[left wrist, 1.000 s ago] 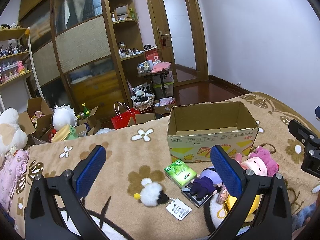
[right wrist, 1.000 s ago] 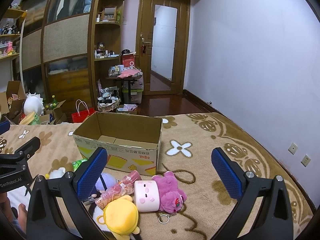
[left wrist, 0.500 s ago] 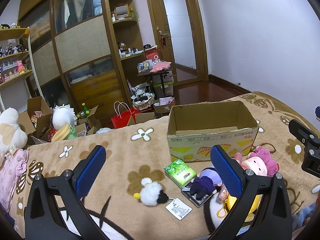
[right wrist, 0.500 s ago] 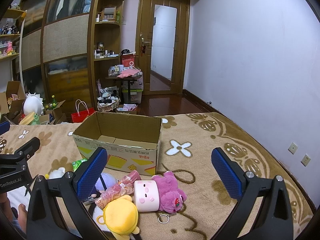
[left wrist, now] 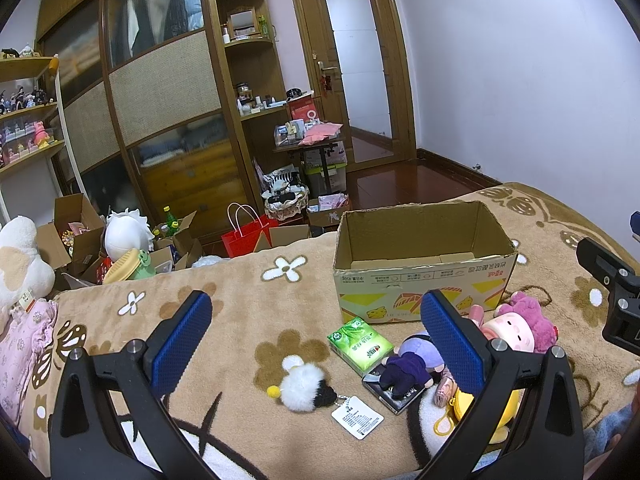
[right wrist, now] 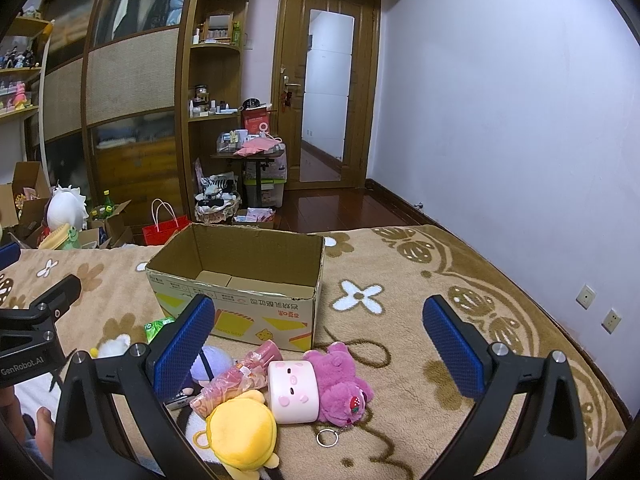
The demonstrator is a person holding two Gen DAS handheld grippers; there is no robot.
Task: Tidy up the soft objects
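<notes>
An open empty cardboard box (left wrist: 424, 276) (right wrist: 240, 300) stands on a tan flowered blanket (left wrist: 240, 312). In front of it lie a pink bear plush (right wrist: 340, 380) (left wrist: 524, 326), a yellow plush (right wrist: 242, 432), a purple doll (left wrist: 412, 364), a white-and-black pompom keychain (left wrist: 302, 386), a green tissue pack (left wrist: 360, 344) and a pink snack bag (right wrist: 240, 376). My left gripper (left wrist: 316, 340) is open above the pompom and tissue pack. My right gripper (right wrist: 318, 346) is open above the bear plush. Both are empty.
Beyond the bed's far edge are cardboard boxes with toys (left wrist: 80, 240), a red paper bag (left wrist: 244, 236), a wardrobe (left wrist: 160, 100) and a small cluttered table (left wrist: 308, 140). A pink cloth (left wrist: 20, 344) lies on the blanket's left. A wall (right wrist: 520, 120) runs along the right.
</notes>
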